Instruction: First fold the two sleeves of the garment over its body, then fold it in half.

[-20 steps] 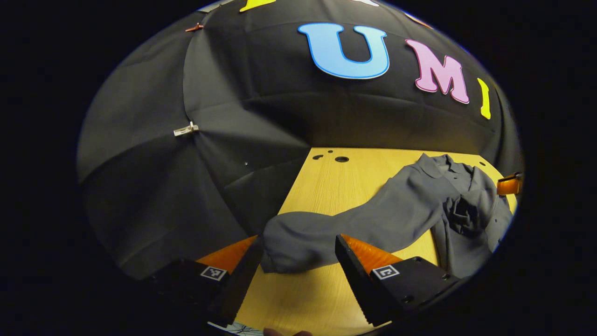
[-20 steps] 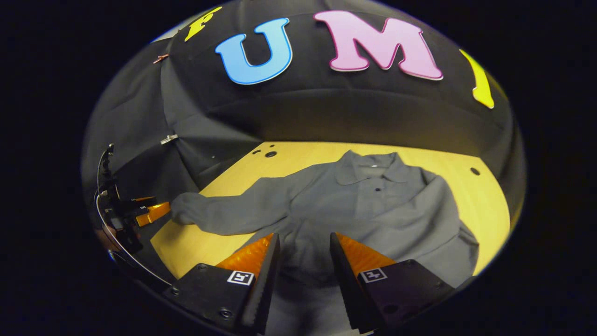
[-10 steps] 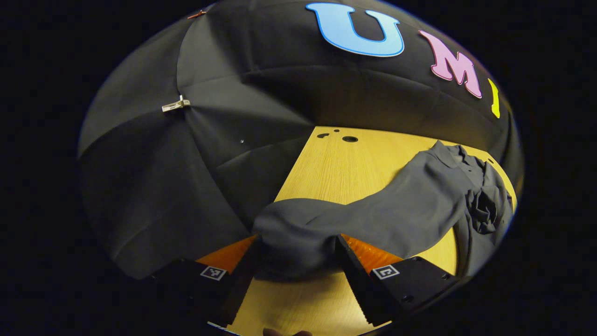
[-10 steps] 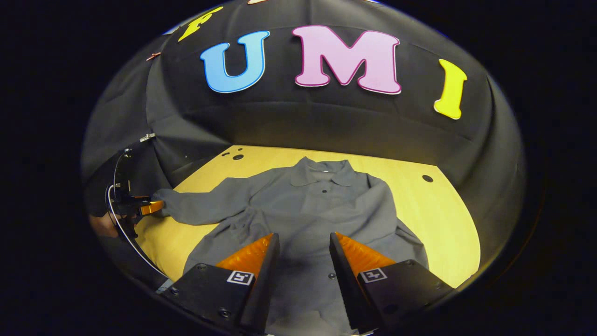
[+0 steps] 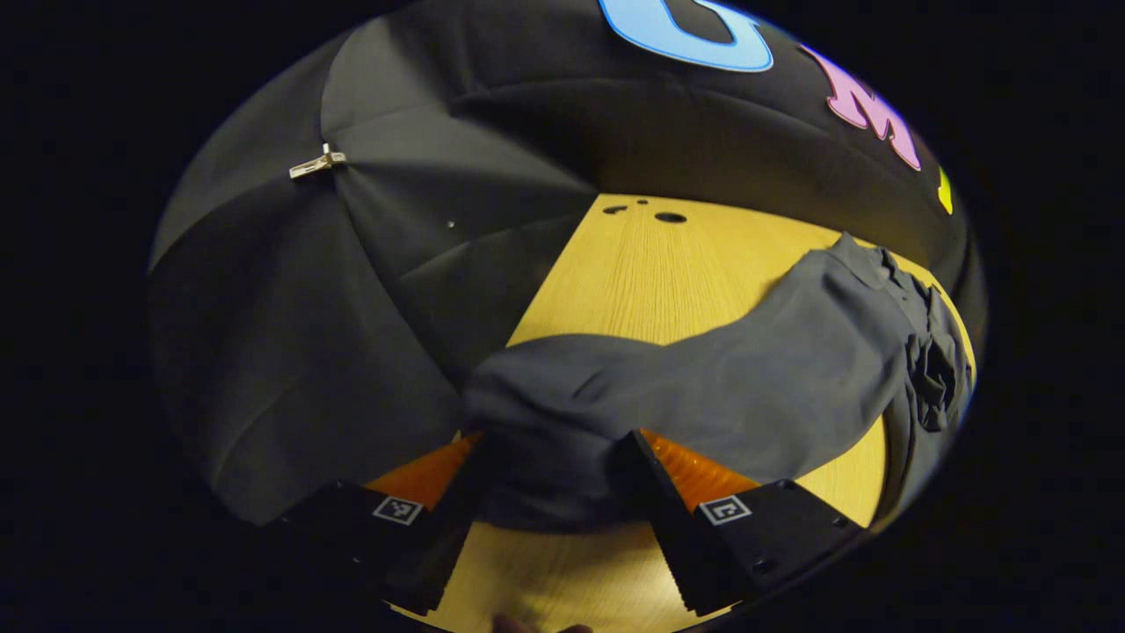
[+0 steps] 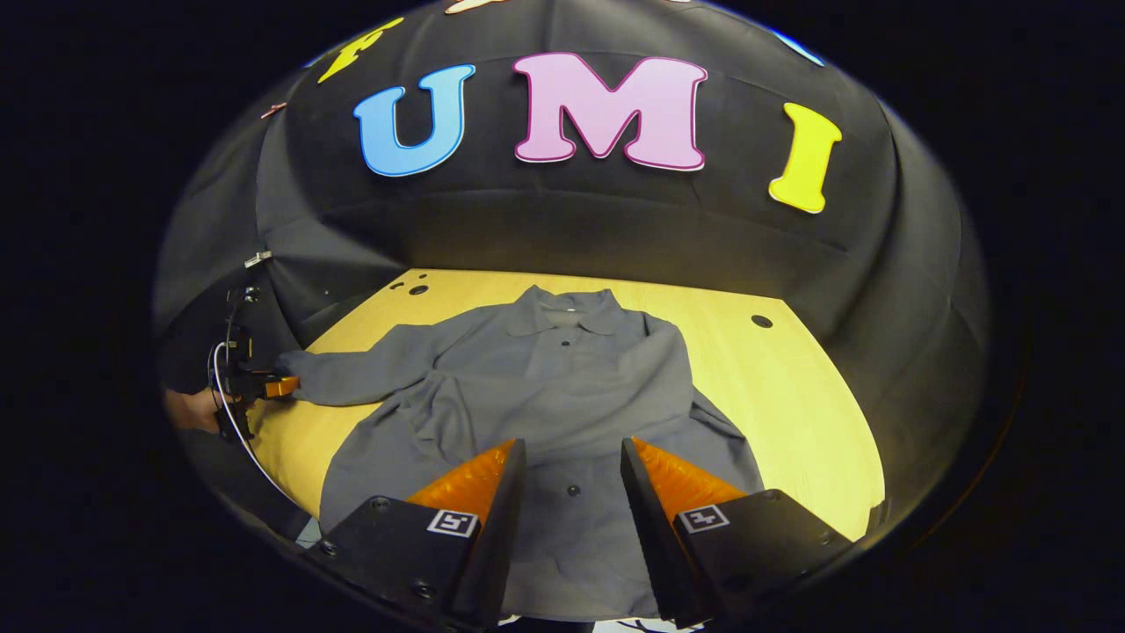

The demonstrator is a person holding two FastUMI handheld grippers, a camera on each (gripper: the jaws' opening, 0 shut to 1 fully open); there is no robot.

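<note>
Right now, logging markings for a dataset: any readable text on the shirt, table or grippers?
Shirt: none.
Table: none.
Left gripper: square coded markers, a pattern, no words.
Right gripper: the same kind of markers, no words.

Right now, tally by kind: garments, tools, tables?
Garments: 1, the grey shirt
Tools: 2, left tool with the sleeve cuff between its open fingers, right tool open above the shirt's hem
Tables: 1, the wooden table
Total: 4
</note>
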